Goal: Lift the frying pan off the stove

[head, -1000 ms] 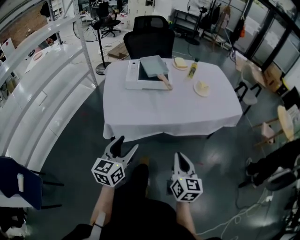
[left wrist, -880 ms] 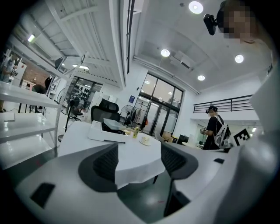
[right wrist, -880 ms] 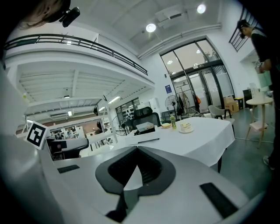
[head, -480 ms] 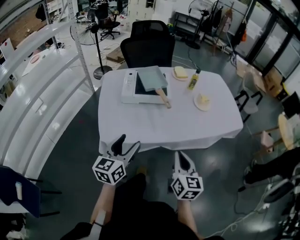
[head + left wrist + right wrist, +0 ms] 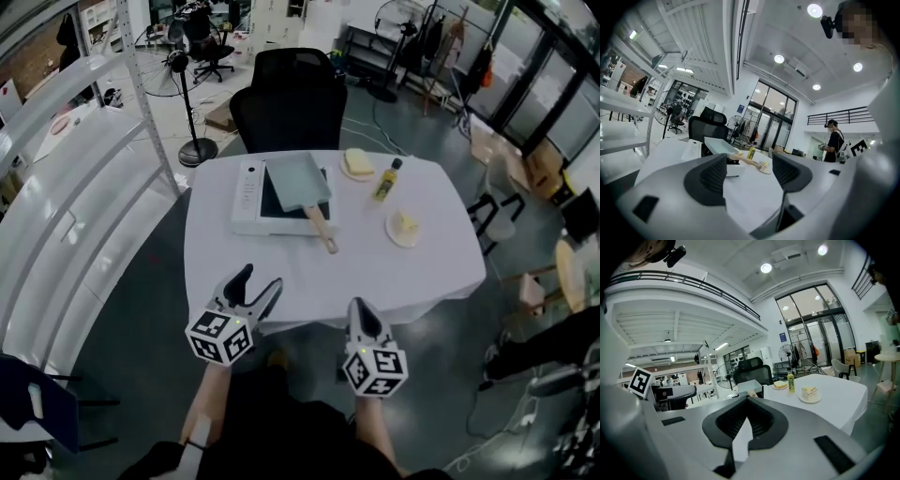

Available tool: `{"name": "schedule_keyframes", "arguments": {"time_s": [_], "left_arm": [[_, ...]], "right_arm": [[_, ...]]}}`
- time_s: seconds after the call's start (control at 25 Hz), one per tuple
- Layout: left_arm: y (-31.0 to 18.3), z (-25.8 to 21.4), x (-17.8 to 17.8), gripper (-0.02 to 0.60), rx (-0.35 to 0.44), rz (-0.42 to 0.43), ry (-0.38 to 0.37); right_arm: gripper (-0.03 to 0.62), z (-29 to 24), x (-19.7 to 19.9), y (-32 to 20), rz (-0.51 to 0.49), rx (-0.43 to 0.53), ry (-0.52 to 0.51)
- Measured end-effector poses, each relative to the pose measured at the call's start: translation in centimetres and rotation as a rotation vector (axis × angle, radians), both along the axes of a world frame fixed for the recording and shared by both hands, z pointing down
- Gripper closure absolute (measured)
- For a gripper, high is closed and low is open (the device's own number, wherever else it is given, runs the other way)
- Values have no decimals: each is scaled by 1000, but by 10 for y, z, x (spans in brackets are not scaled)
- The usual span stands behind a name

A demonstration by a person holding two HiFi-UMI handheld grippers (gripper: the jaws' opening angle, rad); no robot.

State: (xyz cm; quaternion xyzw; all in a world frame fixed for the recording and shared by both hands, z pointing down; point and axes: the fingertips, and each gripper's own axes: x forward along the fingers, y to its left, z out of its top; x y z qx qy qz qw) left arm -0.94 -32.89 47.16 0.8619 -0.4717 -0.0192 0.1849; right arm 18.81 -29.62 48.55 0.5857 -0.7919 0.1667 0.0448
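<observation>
A grey metal shelving rack (image 5: pixel 66 202) runs down the left side of the room, with a black pedestal fan (image 5: pixel 178 66) on the floor behind it. A rectangular table under a white tablecloth (image 5: pixel 281 272) stands in the centre, and a black office chair (image 5: pixel 289 101) is pushed up to its far edge.

The left gripper (image 5: pixel 258 281) is held in the air at the near edge of the table. Its jaws stand wide apart and grip nothing; only the distant tabletop shows through the gap. The right gripper (image 5: pixel 360 307) is held just beside it, also at the near edge. Its jaws are closed together and empty. Both grippers are well apart from the pan, with a stretch of bare cloth between.

A flat white portable stove with a black glass top (image 5: pixel 248 192) sits on the far left part of the table. To its right stand a white plate of bread (image 5: pixel 358 164), a yellow bottle with a dark cap (image 5: pixel 384 180) standing upright, and a white plate with a slice of cake (image 5: pixel 405 227).

The square grey-green frying pan (image 5: pixel 298 181) rests on the stove, turned slightly askew to it. Its light wooden handle (image 5: pixel 321 232) projects over the stove's near edge, toward the grippers and slightly right.
</observation>
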Motion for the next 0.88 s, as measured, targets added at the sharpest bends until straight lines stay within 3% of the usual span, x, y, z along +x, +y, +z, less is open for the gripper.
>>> {"name": "schedule_keyframes", "arguments": {"time_s": [0.36,0.88], "left_arm": [[-66,6,5,293,-6,13,11],[-105,20,13,293,-38,49,44]], "right_arm": [[589,5,7,-63,19,-3,-5],[589,17,22,-102,80,-14,-40]]}}
